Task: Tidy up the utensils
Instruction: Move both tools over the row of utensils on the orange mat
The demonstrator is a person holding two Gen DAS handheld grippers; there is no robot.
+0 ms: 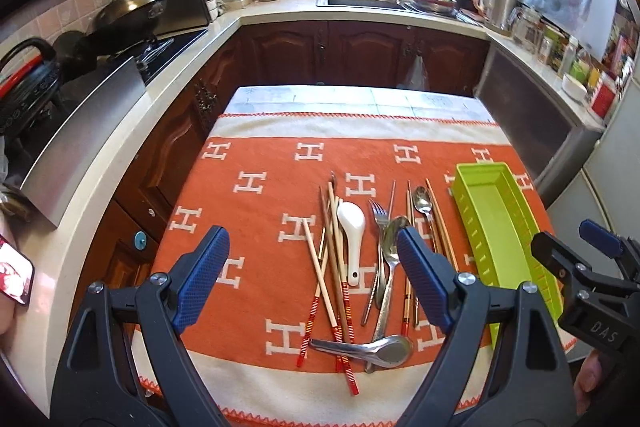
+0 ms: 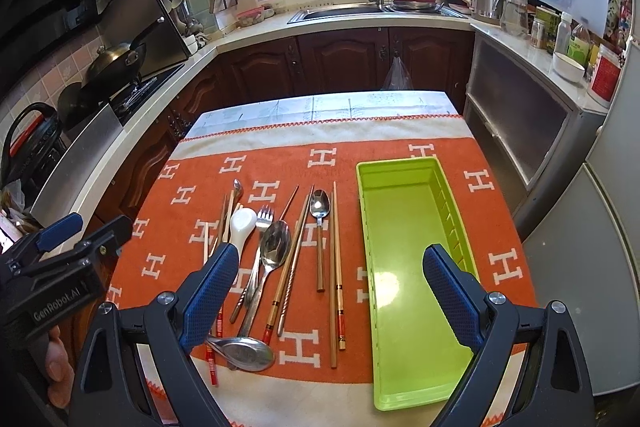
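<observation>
My left gripper (image 1: pixel 314 277) has its blue fingers (image 1: pixel 202 277) spread wide with nothing between them, hanging above the near part of the utensil pile. My right gripper (image 2: pixel 338 297) is just as wide open and empty, one finger (image 2: pixel 210 297) over the utensils and the other above the near end of the green tray (image 2: pixel 400 171).

Under the left gripper I see the white spoon (image 1: pixel 352 227) lying bowl away from me, with wooden chopsticks (image 1: pixel 334 255) fanned beside and partly under it, their red-banded ends toward me. To its right lie a fork (image 1: pixel 378 213) and a large steel spoon (image 1: pixel 394 235), their handles crossing. A steel ladle-shaped spoon (image 1: pixel 384 347) lies crosswise at the near edge of the pile, over the chopstick ends. Further right sit a small spoon (image 2: pixel 320 205) with a wooden handle and another pair of chopsticks (image 2: pixel 336 267), just left of the tray.

The tray stands lengthwise on the right side of the orange cloth (image 2: pixel 496 227), nothing in it. The cloth covers the bench (image 2: pixel 320 105), whose far strip shows pale. Beyond is a kitchen counter with a sink (image 2: pixel 340 11) below the window.
</observation>
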